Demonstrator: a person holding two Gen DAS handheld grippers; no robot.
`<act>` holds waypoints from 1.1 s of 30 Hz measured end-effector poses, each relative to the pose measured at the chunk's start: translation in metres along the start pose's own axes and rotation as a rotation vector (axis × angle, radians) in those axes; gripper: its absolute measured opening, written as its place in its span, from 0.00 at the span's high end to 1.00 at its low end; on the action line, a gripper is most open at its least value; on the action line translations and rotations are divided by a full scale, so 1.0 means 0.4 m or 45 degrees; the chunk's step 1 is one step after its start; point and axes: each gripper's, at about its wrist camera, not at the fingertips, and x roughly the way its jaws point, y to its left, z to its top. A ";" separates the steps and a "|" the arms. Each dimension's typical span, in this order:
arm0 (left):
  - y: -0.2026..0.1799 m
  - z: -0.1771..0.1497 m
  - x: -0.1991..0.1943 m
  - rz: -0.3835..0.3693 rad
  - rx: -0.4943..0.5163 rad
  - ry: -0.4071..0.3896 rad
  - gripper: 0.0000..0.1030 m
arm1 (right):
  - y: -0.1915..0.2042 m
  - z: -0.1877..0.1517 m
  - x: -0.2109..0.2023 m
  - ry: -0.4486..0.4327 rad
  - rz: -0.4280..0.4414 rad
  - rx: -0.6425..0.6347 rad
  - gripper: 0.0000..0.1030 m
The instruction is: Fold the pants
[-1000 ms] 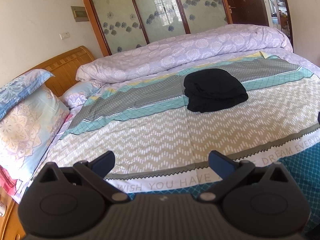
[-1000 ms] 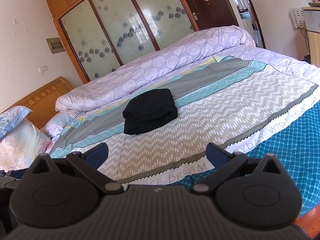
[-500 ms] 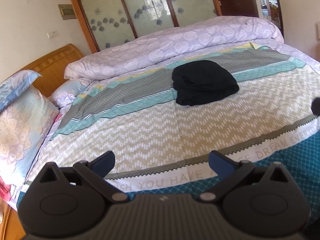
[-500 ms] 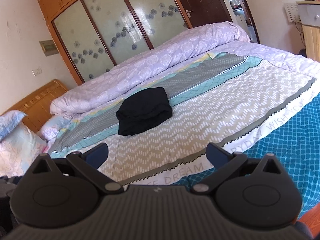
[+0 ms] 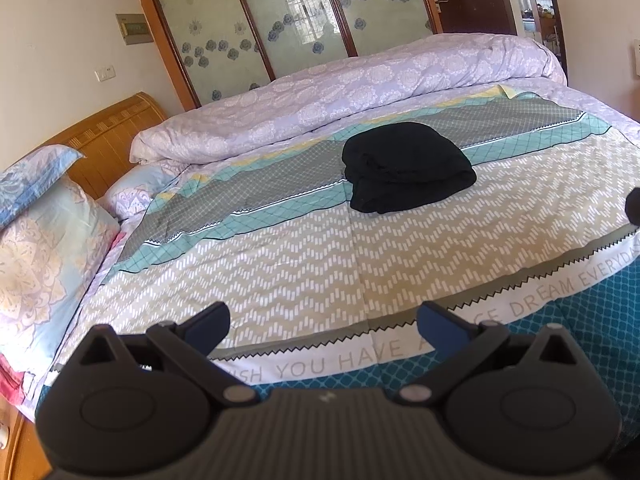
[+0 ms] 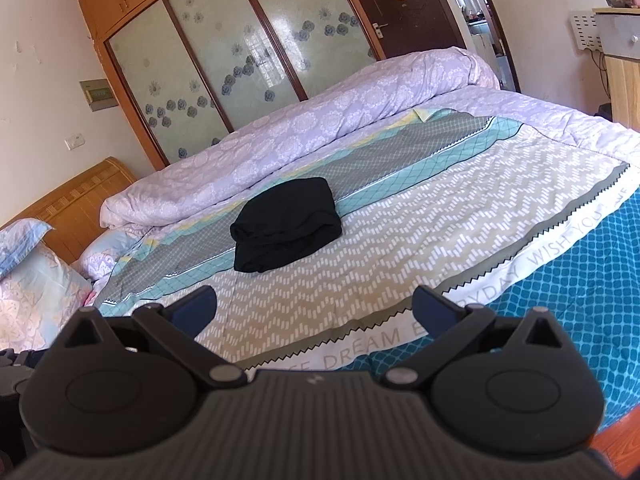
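Left gripper (image 5: 322,326): spread wide, blue-tipped fingers (image 5: 208,326) far apart, nothing between them, held above the near edge of the bed. Right gripper (image 6: 314,310): likewise wide apart, gripping nothing, above the same near edge.

Under both: a bedspread (image 5: 360,248) in patterned bands, teal lattice nearest, then a white strip of grey lettering, then beige zigzag, then a teal and grey check.

Farther out, well apart from either gripper: black pants (image 5: 406,168), folded into a compact bundle, lying on the bedspread where the beige band meets the teal and grey ones. Same bundle in the right wrist view (image 6: 286,224), left of centre, layered folds facing the camera.

Behind the pants: a lilac quilt (image 5: 360,92), rolled up long along the far side of the bed.

At the left: a pale blue flowered pillow (image 5: 40,264) leaning against a wooden headboard (image 5: 108,140).

Beyond the bed: a wardrobe (image 6: 240,52) with frosted, flower-printed sliding doors in a wooden frame, and a dark brown door (image 6: 404,8) to its right.

At the right edge of the left wrist view: a dark rounded shape, too cut off to identify.
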 end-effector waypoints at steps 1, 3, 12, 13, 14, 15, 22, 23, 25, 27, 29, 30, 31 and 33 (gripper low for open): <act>0.000 -0.002 -0.002 0.004 0.004 -0.002 0.00 | -0.001 0.000 -0.001 -0.003 0.000 0.003 0.00; 0.001 -0.006 -0.005 0.014 0.011 -0.004 0.00 | -0.003 0.001 -0.003 -0.004 0.004 0.008 0.00; 0.018 -0.004 -0.011 0.027 -0.006 -0.011 0.00 | 0.000 0.004 -0.010 -0.008 0.012 -0.001 0.00; 0.018 -0.004 -0.012 0.026 -0.007 -0.012 0.00 | 0.000 0.006 -0.010 -0.009 0.012 0.000 0.00; 0.019 -0.004 -0.012 0.025 -0.008 -0.015 0.00 | 0.000 0.007 -0.011 -0.010 0.013 0.000 0.00; 0.018 -0.004 -0.014 0.024 -0.010 -0.018 0.00 | 0.001 0.008 -0.011 -0.011 0.015 -0.002 0.00; 0.020 0.004 -0.025 0.027 -0.013 -0.055 0.00 | 0.009 0.011 -0.012 -0.014 0.029 -0.016 0.00; 0.020 0.005 -0.025 0.030 -0.014 -0.058 0.00 | 0.011 0.011 -0.012 -0.014 0.030 -0.017 0.00; 0.020 0.006 -0.023 0.038 -0.015 -0.058 0.00 | 0.011 0.013 -0.011 -0.015 0.031 -0.018 0.00; 0.023 0.006 -0.021 0.040 -0.019 -0.055 0.00 | 0.011 0.013 -0.011 -0.016 0.031 -0.017 0.00; 0.024 0.007 -0.019 0.044 -0.021 -0.053 0.00 | 0.011 0.013 -0.011 -0.016 0.031 -0.017 0.00; 0.023 0.007 -0.018 0.048 -0.020 -0.053 0.00 | 0.011 0.015 -0.009 -0.015 0.032 -0.017 0.00; 0.023 0.007 -0.017 0.050 -0.020 -0.053 0.00 | 0.011 0.014 -0.010 -0.015 0.032 -0.017 0.00; 0.023 0.007 -0.016 0.054 -0.016 -0.053 0.00 | 0.012 0.015 -0.007 -0.011 0.032 -0.016 0.00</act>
